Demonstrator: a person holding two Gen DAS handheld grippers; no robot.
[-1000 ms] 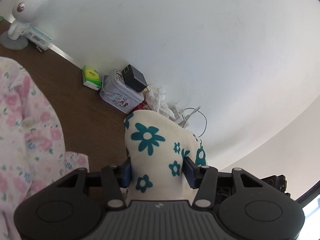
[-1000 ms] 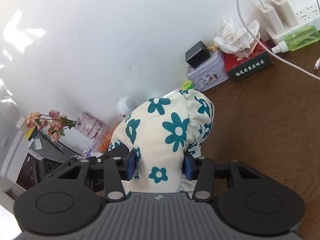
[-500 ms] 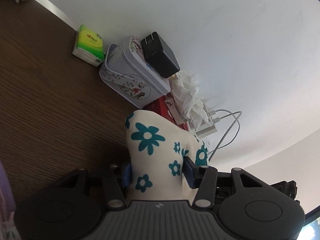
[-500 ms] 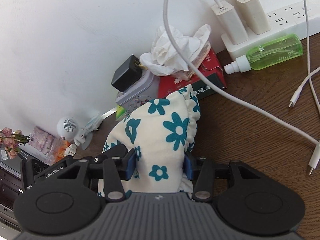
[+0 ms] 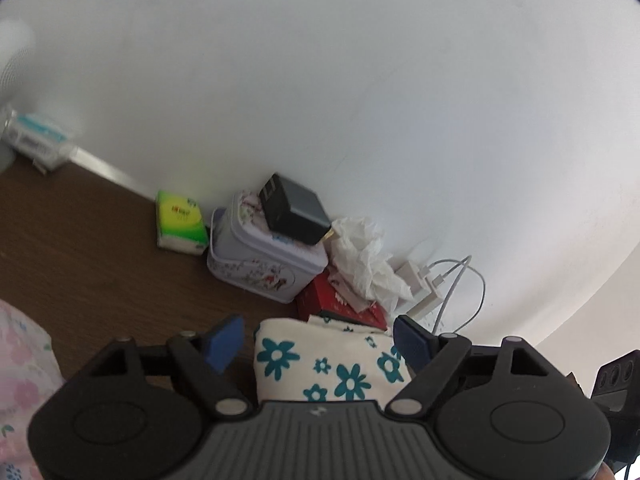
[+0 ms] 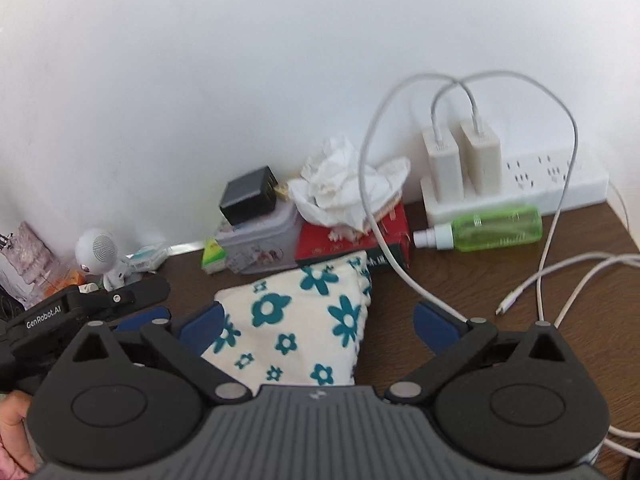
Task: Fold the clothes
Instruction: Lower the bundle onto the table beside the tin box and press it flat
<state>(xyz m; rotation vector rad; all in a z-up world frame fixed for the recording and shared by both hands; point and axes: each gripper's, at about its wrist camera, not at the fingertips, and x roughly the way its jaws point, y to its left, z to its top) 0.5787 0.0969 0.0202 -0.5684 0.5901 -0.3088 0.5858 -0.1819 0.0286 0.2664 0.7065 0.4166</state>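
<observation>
Presently: dark wood table (image 6: 460, 292), white wall (image 6: 240, 60) behind; floral garment (image 6: 296, 320) lies flat; left gripper (image 5: 320, 340), right gripper (image 6: 316, 320) jaws spread, gripping nothing.

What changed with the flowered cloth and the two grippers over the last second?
Both grippers let go: the left gripper and right gripper were clamped on the flowered cloth and now stand open around it. The cloth, held up before, has come down and lies on the table by the red box. The clutter along the wall is unchanged.
</observation>
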